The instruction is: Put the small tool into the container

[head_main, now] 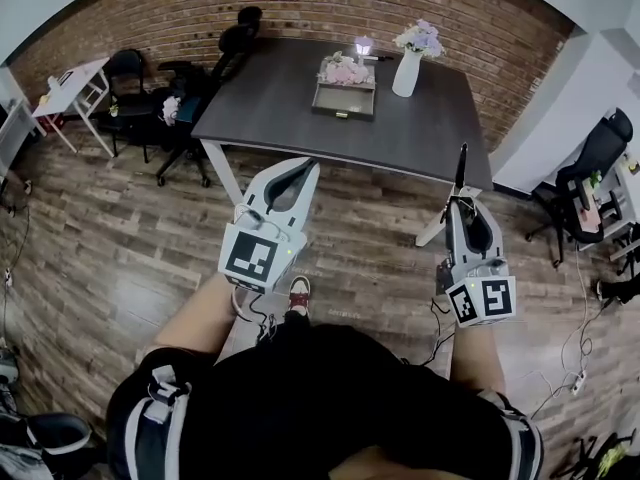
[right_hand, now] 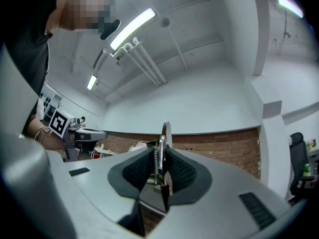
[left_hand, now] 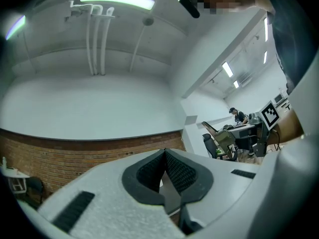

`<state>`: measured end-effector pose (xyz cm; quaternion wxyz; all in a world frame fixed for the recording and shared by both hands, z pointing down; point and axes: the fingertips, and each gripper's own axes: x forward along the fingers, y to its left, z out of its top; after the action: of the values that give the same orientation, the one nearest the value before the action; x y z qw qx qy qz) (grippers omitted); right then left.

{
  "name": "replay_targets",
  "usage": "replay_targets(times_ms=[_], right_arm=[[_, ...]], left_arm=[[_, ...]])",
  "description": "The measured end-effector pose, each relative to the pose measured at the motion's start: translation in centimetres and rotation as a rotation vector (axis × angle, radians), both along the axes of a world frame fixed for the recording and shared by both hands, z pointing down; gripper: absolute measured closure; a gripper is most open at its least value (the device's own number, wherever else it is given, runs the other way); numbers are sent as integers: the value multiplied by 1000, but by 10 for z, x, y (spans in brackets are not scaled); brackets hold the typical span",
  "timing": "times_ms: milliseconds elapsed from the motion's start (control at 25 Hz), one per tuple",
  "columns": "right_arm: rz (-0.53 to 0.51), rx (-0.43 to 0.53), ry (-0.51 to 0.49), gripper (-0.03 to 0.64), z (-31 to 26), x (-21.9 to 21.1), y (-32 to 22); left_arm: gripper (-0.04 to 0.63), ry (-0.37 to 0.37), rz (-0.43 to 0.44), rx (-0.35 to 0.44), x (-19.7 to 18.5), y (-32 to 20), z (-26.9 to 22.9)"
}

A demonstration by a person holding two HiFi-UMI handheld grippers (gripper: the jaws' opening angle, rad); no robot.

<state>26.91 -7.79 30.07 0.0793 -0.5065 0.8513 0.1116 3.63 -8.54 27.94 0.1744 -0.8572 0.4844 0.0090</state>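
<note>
- Your right gripper [right_hand: 163, 152] has its jaws clamped on the tool [right_hand: 165, 131] — a thin metal piece with a spring, its tip poking past the pads.
- Your left gripper [left_hand: 164, 152] has its jaws closed tip to tip, with nothing between them.
- In the head view both grippers are raised over the floor [head_main: 120, 258]. The tool is well apart from the container [head_main: 343, 106], which sits on the tabletop [head_main: 420, 133] near a vase [head_main: 406, 72].
- The step in hand looks like the carry — the pick-up seems done, the drop is not.
- Next, step up to the tabletop, tip the right gripper down over the container's open top, then part the jaws.
- Flowers [head_main: 345, 68] lie in or just behind it, I cannot tell which, so aim for bare room.
</note>
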Motion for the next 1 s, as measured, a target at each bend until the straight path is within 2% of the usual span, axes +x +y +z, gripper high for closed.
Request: replay_targets(times_ms=[320,680,1000], right_arm=[[23,-25,-11,531,10,1,-31],[26,-47,-6,531,9,-18,-85],[75,-80,-2,531,11,-31,-138]], left_arm=[[586,12,12,-26,-3,-35,10],[586,11,19,-53,-18,-94,13],[586,20,75,-80,-27,-158,18]])
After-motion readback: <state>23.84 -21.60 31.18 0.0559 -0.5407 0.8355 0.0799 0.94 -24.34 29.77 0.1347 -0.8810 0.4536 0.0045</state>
